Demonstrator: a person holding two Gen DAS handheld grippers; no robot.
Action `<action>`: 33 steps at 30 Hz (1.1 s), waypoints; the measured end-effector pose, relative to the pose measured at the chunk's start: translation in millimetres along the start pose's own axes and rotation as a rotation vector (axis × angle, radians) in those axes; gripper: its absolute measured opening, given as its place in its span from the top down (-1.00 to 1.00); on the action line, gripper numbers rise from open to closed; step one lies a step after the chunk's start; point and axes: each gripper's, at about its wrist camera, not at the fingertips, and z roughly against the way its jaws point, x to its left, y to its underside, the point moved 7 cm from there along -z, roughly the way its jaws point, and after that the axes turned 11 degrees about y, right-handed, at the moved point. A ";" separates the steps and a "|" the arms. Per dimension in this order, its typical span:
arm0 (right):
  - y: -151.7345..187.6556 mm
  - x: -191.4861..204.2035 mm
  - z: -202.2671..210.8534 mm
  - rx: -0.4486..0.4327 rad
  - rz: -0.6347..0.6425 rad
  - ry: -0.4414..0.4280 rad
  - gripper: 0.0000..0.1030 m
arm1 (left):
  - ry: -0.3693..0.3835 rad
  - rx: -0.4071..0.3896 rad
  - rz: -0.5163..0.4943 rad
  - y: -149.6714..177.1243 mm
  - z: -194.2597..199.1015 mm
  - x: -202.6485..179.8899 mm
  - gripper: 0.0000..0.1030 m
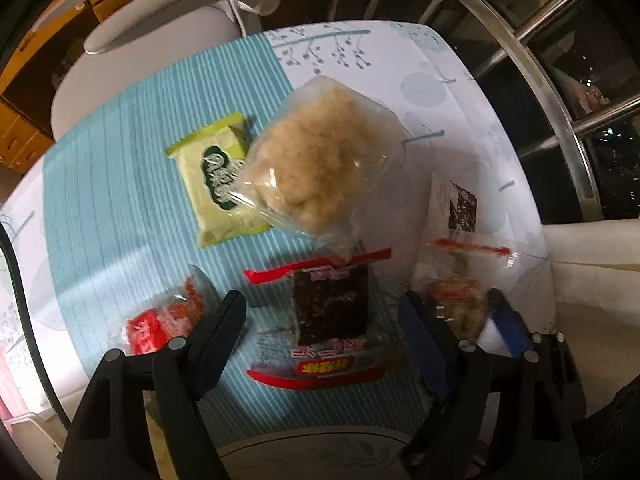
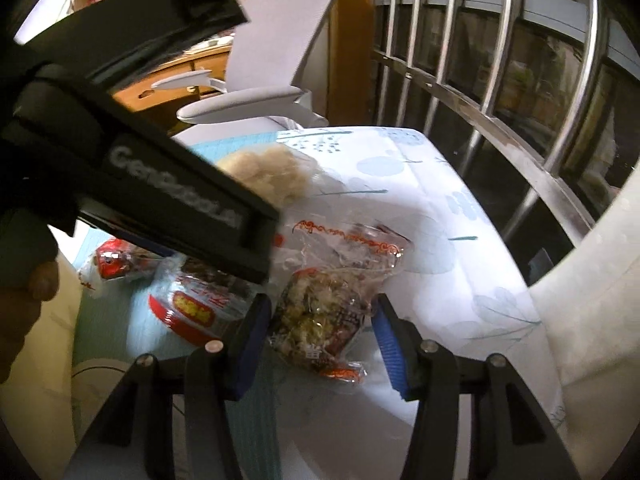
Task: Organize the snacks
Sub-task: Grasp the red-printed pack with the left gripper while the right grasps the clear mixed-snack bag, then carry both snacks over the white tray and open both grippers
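Several snack packs lie on a table with a teal mat (image 1: 100, 208) and a white flowered cloth (image 2: 460, 240). My left gripper (image 1: 324, 300) points steeply down and stands open, its fingers on either side of a dark snack pack with red trim (image 1: 328, 312), not touching it. My right gripper (image 2: 322, 304) is shut on a clear packet of mixed brown and yellow snack (image 2: 316, 320), with a blue pad against each side. Further off lie a green pack (image 1: 218, 184), a clear bag of beige puffs (image 1: 316, 164) and a small red packet (image 1: 160, 324).
The left gripper's black body (image 2: 160, 184) fills the upper left of the right wrist view, close to the right gripper. A clear packet with red trim (image 2: 360, 244) lies just beyond. A grey chair (image 2: 280, 60) stands behind the table, metal window bars (image 2: 500, 80) to the right, a white cushion (image 2: 592, 300) at the right edge.
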 end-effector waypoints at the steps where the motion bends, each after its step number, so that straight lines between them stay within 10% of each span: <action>1: 0.6 -3.6 -0.2 0.006 -0.008 0.006 0.00 | -0.001 0.004 0.007 0.1 0.0 0.9 -0.48; 13: 15.8 -28.0 5.4 0.098 -0.040 -0.031 0.00 | -0.031 -0.001 -0.003 -1.2 -4.0 1.4 0.19; 33: 63.3 -38.3 35.2 0.401 -0.070 -0.051 0.00 | -0.011 0.094 -0.013 72.3 17.5 -52.8 0.21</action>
